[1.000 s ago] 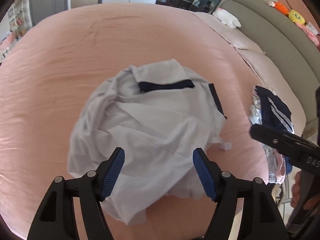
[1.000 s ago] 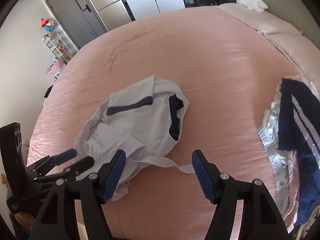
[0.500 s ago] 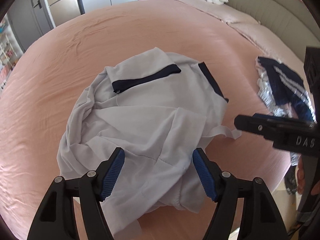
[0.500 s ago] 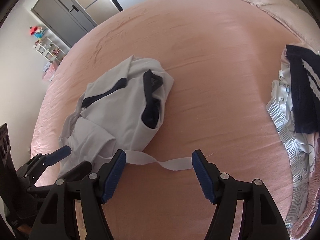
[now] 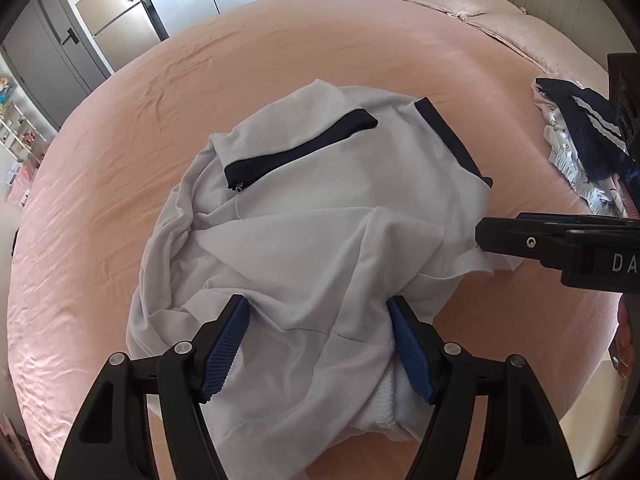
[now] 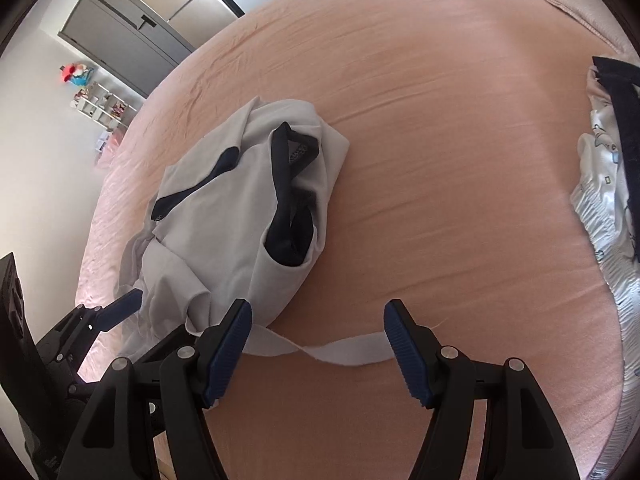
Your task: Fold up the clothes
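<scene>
Bed sheet (image 5: 120, 168): plain salmon pink; shirt (image 5: 320, 248) at its centre: pale grey-white with navy trim; garment pile (image 5: 580, 152) by the sheet's right edge: navy with white stripes over a pale printed fabric; fingers (image 5: 224, 344): black with ribbed blue pads.

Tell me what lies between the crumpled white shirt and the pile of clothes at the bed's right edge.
Only bare pink bedsheet lies between the white shirt and the clothes pile, shown best in the right wrist view.

The pile of clothes (image 6: 608, 184) is cut off at the right edge. The shelf items (image 6: 102, 106) at upper left are too small to tell.
</scene>
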`<state>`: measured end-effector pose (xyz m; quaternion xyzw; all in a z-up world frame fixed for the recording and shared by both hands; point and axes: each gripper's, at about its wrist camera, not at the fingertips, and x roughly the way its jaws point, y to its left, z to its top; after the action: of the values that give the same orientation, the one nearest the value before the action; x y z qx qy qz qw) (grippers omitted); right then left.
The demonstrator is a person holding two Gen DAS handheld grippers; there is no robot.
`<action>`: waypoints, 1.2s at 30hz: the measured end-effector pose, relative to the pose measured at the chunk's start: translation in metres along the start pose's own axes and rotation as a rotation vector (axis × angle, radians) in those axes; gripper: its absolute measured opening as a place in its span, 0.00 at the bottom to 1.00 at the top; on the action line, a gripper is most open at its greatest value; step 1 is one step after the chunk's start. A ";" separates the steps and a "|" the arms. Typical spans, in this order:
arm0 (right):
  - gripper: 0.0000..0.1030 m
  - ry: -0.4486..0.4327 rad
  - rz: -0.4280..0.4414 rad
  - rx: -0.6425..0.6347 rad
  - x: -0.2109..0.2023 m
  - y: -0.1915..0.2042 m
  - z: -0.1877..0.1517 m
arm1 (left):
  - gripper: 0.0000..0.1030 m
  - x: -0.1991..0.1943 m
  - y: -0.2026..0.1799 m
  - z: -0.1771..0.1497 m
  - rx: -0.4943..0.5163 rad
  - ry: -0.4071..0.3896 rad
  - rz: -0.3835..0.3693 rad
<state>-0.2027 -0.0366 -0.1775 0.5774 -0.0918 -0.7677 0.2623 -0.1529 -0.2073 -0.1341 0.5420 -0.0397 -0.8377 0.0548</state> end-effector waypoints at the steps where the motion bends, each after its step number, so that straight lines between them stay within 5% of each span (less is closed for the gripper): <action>1: 0.66 -0.002 0.007 0.000 0.001 0.000 0.001 | 0.67 -0.001 0.003 0.000 -0.003 -0.002 -0.001; 4: 0.66 -0.010 0.045 0.007 0.004 0.002 0.006 | 0.67 -0.001 0.008 -0.002 -0.024 -0.013 0.017; 9: 0.66 -0.014 0.125 0.061 0.014 -0.001 0.015 | 0.38 -0.006 0.021 -0.006 -0.072 -0.043 0.021; 17: 0.66 -0.052 0.188 0.114 0.021 0.004 0.021 | 0.30 0.000 0.056 -0.011 -0.150 -0.038 0.032; 19: 0.61 -0.064 0.167 0.111 0.020 0.007 0.019 | 0.30 0.001 0.063 -0.014 -0.166 -0.034 0.034; 21: 0.44 -0.077 0.153 0.113 0.020 0.008 0.017 | 0.30 0.005 0.071 -0.017 -0.177 -0.029 0.033; 25: 0.38 -0.070 0.165 0.153 0.024 0.001 0.017 | 0.30 0.009 0.081 -0.021 -0.192 -0.021 0.035; 30: 0.16 -0.081 0.151 0.153 0.024 0.006 0.021 | 0.30 0.013 0.091 -0.026 -0.207 -0.018 0.025; 36: 0.10 -0.109 0.157 0.140 0.010 0.014 0.021 | 0.30 0.010 0.104 -0.031 -0.227 -0.016 0.036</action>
<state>-0.2199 -0.0566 -0.1726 0.5426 -0.2044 -0.7668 0.2753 -0.1235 -0.3116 -0.1424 0.5248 0.0452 -0.8399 0.1306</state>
